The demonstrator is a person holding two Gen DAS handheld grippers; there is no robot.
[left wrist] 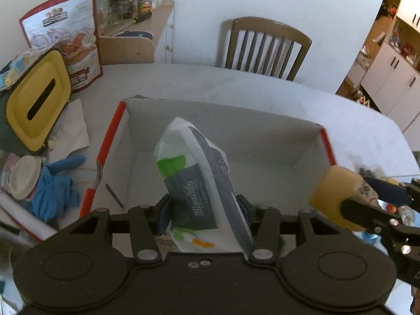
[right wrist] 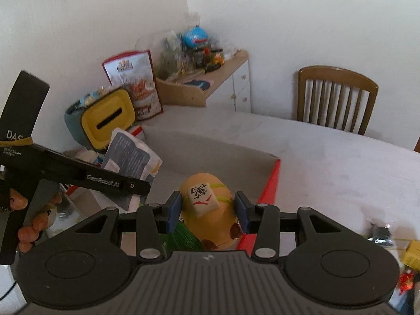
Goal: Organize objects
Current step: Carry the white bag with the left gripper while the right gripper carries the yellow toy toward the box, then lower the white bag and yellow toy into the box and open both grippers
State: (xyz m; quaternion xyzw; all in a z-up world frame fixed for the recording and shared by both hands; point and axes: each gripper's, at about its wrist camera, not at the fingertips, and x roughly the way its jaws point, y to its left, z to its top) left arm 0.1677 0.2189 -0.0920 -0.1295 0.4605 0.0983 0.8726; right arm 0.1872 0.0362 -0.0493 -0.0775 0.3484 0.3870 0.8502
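Left wrist view: the left gripper (left wrist: pixel 203 211) pinches a tissue pack (left wrist: pixel 195 181) over the open box (left wrist: pixel 262 141), apparently to drop it in. Right wrist view: the right gripper (right wrist: pixel 207 210) clamps a yellow toy (right wrist: pixel 207 210) above the box's red edge, likely bound there too.

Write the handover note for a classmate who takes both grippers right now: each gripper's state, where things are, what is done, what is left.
Left gripper: shut on the tissue pack, held over the open box.
Right gripper: shut on the yellow toy, at the box's right red edge.
Done: both items picked up and brought to the box.
Left: set both inside. The blue glove and other clutter lie on the table left of the box.
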